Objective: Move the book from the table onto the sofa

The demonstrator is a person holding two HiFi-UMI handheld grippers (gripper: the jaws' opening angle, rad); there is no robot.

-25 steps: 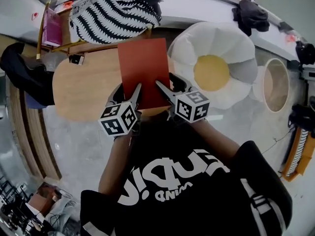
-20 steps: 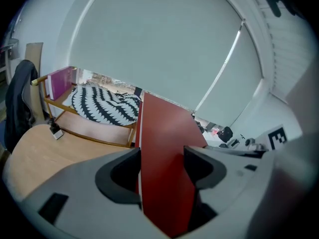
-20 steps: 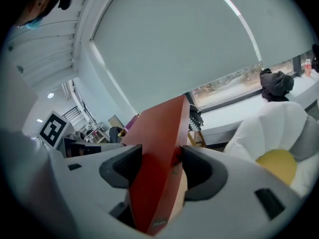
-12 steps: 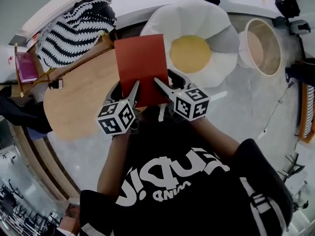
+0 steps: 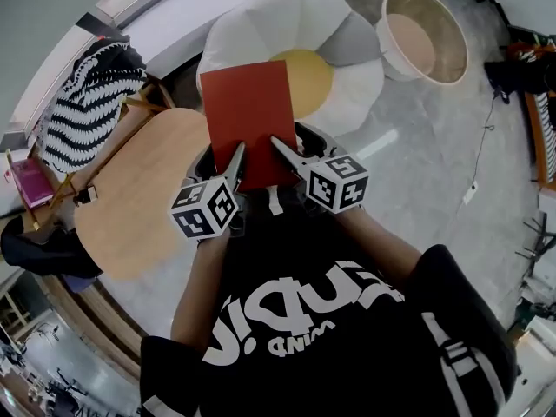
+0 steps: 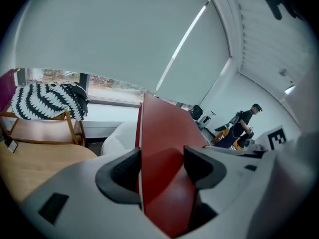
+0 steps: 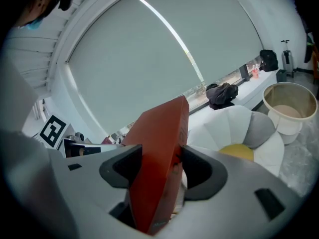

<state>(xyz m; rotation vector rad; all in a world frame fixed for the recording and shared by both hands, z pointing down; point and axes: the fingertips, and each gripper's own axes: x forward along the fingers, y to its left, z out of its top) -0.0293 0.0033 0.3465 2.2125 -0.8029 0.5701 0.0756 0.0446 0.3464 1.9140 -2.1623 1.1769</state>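
A red book (image 5: pixel 249 120) hangs in the air, held flat by its near edge between both grippers. My left gripper (image 5: pixel 235 156) is shut on the book's near left corner, my right gripper (image 5: pixel 280 146) on its near right corner. In the left gripper view the book (image 6: pixel 162 158) stands edge-on between the jaws; the right gripper view shows the book (image 7: pixel 158 158) clamped the same way. The book's far end overlaps the white flower-shaped sofa (image 5: pixel 261 33) with a yellow centre (image 5: pixel 308 72). The round wooden table (image 5: pixel 130 189) lies to the left, bare.
A zebra-striped cushion (image 5: pixel 82 111) rests on a wooden chair at the far left. A round beige basket (image 5: pixel 426 29) stands on the grey floor at the right of the sofa. A person (image 6: pixel 244 126) stands far off in the left gripper view.
The book and both grippers have swung rightward, off the table's edge and over the flower sofa. The table and striped cushion have slid to the left of the view.
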